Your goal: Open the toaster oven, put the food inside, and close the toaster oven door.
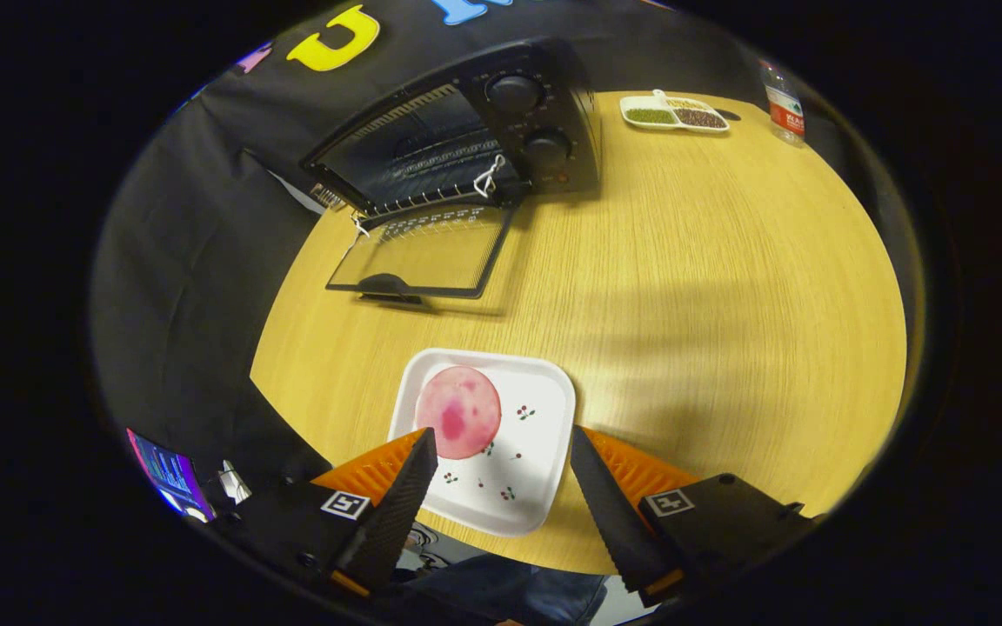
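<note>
Above the white plate [529, 487] the gripper [501, 443] hangs with fingers spread apart, the pink food slice [457, 411] on the plate just ahead; beyond the plate stands the toaster oven [466, 130], door [423, 252] down.

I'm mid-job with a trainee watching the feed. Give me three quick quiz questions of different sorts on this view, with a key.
1. True or false: the toaster oven door is already folded down onto the table.
2. The pink round food lies on: A) the oven rack, B) the white square plate, C) the divided dish.
3. Fill in: the gripper fingers are ____, spread over the near part of the plate and holding nothing.

Key: 1 true. 2 B. 3 open.
</note>
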